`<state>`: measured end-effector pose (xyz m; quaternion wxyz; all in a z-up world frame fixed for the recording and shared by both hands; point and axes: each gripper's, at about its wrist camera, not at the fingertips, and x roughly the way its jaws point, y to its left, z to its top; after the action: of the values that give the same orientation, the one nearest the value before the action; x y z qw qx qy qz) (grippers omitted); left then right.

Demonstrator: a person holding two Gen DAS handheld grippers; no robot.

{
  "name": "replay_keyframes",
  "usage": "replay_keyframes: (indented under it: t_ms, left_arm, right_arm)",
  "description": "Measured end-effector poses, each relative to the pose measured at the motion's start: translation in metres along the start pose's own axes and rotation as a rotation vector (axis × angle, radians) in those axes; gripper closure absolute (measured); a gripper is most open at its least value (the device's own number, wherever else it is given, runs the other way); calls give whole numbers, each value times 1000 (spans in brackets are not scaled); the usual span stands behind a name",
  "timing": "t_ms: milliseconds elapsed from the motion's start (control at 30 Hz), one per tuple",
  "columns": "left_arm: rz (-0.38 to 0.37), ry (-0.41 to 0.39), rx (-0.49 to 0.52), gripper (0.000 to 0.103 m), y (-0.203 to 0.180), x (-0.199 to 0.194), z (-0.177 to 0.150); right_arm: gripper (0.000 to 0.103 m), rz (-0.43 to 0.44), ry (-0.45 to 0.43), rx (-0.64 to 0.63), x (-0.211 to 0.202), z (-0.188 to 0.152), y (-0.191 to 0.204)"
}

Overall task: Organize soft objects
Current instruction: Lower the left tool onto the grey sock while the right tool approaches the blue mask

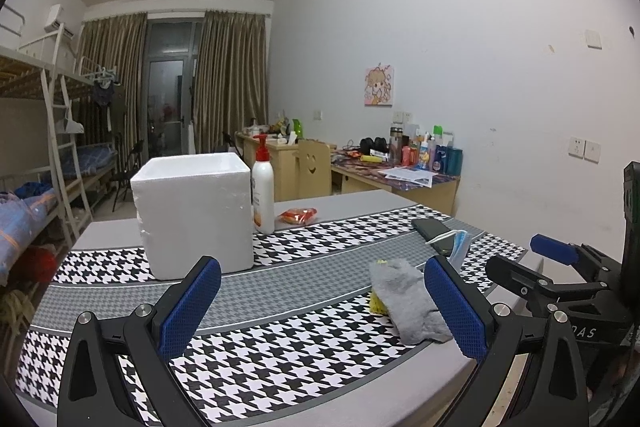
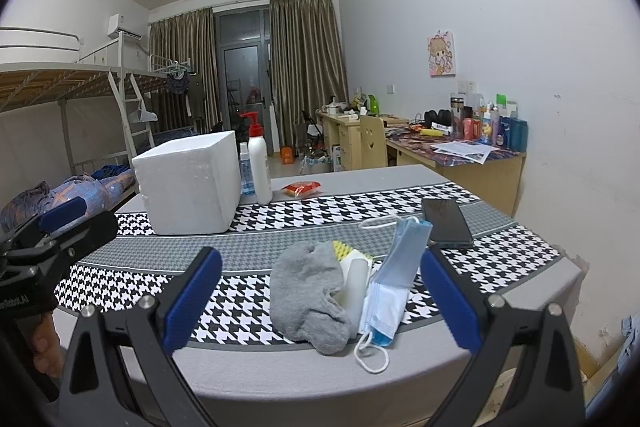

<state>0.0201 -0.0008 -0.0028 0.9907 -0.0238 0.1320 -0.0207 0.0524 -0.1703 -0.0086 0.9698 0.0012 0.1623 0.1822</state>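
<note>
I have both claws released and empty, hovering at the near edge of the worktop (image 2: 400, 379), so I judge the sorting has not begun and the first pick is in hand. My right claw (image 2: 320, 295) faces the soft pile directly: grey sock (image 2: 308, 291), yellow sponge (image 2: 347, 251) under it, and blue face masks (image 2: 394, 279) just beside. My left claw (image 1: 322, 307) points toward the white foam box (image 1: 194, 211), the likely bin. Next I would ease the right claw down over the sock and pinch it without dragging a mask loop. Only the right view shows the small spray bottle (image 2: 246, 173) behind the lotion bottle (image 2: 259, 163); the left view hides most of the masks.
</note>
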Motion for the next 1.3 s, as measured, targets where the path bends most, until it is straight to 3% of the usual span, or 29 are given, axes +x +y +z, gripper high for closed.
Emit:
replay_keyframes:
  t_ms: [300, 867, 1300]
  left_arm:
    - [0, 33, 7, 1, -1, 17, 0]
    - [-38, 214, 21, 1, -18, 81, -12]
    - [-67, 280, 55, 1, -41, 110, -17]
  right_arm:
    - [2, -10, 21, -2, 13, 0, -3]
    - [2, -43, 129, 33, 51, -12, -35]
    - [2, -52, 178, 62, 69, -15, -56]
